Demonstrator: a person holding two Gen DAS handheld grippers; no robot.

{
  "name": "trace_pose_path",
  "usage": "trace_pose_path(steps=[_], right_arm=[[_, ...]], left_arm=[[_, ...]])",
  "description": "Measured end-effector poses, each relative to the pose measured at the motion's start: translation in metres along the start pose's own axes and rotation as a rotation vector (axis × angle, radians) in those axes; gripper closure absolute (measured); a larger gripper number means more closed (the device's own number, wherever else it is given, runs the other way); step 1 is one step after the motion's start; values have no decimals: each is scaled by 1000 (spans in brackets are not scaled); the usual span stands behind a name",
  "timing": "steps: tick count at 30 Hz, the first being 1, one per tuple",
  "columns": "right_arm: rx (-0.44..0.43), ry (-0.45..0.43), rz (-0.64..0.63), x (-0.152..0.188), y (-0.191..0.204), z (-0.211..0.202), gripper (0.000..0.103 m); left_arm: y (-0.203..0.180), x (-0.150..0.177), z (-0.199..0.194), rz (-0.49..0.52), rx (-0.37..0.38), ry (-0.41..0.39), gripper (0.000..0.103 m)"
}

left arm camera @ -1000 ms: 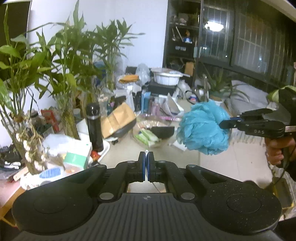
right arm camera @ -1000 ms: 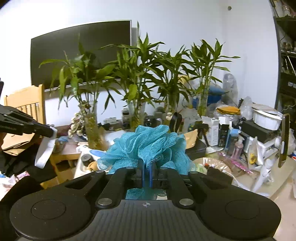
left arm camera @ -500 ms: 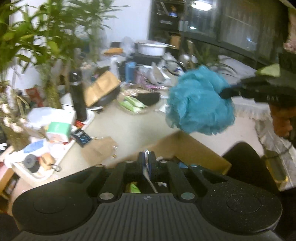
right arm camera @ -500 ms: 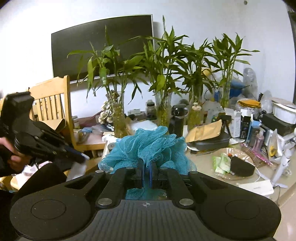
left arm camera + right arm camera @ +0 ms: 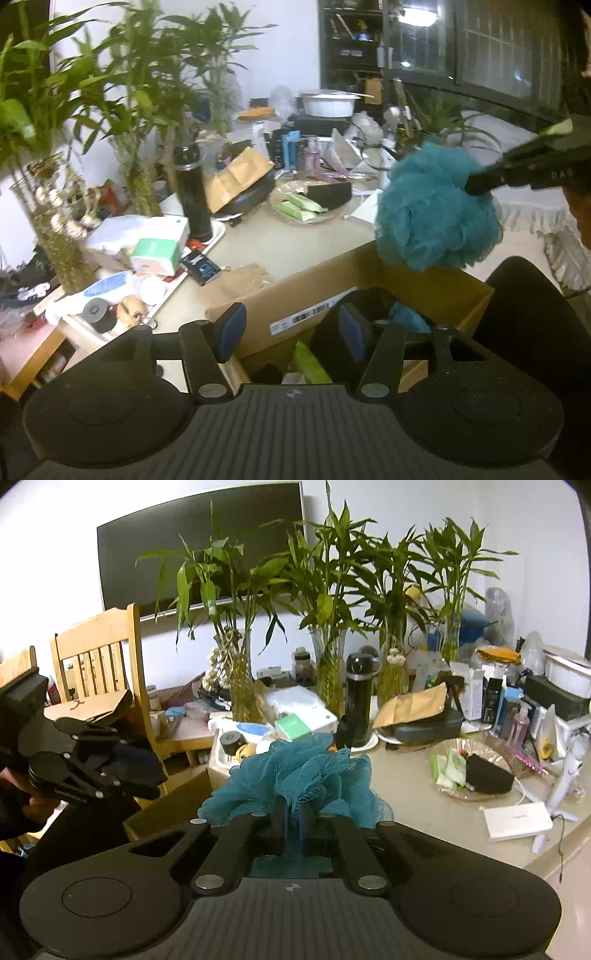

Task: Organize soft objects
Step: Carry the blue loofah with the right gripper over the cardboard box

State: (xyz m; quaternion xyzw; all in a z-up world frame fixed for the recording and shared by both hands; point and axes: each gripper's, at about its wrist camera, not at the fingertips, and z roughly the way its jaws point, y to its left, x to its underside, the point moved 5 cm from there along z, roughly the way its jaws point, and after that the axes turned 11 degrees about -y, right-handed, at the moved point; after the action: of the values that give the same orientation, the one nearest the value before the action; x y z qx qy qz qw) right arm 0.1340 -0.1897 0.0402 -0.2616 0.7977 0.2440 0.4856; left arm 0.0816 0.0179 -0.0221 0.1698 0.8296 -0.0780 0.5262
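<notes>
Teal bath pouf (image 5: 436, 210) carried over the cardboard box (image 5: 332, 295), not dropped yet.

R gripper (image 5: 292, 829) jaws pressed together, pinching the pouf's mesh; pouf hangs just above the box's far wall. L gripper (image 5: 288, 332) jaws opening over the box, nothing btwn them; 1 green soft item (image 5: 312, 363) and sth teal inside below. Risk, imo: release too early and the light pouf catches the rim, rolls onto the table (image 5: 295, 243) by the glass dish (image 5: 306, 210); mesh may also snag the pads.

Right claw (image 5: 292, 829) pinches a teal bath pouf (image 5: 303, 775) above the cluttered table (image 5: 406, 794).
</notes>
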Motion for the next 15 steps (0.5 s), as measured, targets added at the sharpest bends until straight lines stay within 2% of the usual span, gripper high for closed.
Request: trace_pose_path(steps=[6, 12, 15], right_arm=[[7, 41, -14, 12, 5, 9, 95], [-23, 56, -12, 16, 16, 17, 95], [-53, 58, -23, 14, 26, 22, 95]], left_arm=[[12, 6, -10, -72, -44, 0, 48], [19, 12, -15, -97, -71, 2, 47], [22, 13, -19, -111, -73, -8, 40]])
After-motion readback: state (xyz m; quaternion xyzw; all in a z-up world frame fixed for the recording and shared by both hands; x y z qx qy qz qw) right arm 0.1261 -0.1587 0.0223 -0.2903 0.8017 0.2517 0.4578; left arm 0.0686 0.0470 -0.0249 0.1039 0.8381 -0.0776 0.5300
